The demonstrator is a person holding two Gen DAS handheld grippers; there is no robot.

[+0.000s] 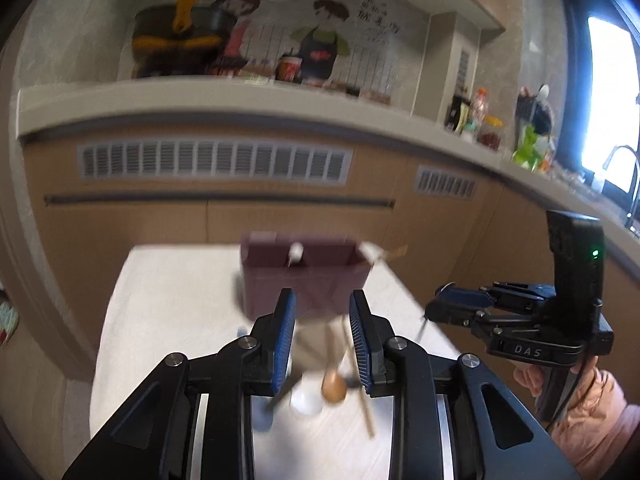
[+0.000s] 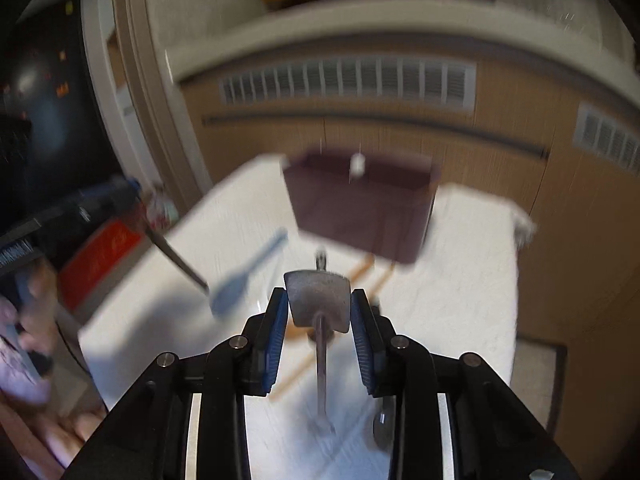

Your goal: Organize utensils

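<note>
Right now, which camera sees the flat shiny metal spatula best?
The right wrist view: the flat shiny metal spatula fills the gap between the right gripper pads, blade close and sharp. The left wrist view shows that gripper side-on, with only a thin blurred handle hanging below.

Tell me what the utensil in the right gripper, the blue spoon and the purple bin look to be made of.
The utensil in the right gripper looks like brushed metal: grey, with a dull sheen on its flat blade and thin handle. The blue spoon looks like matte plastic or silicone, evenly coloured without glare; blur leaves this open. The purple bin seems to be opaque matte plastic with flat, smooth walls.
</note>
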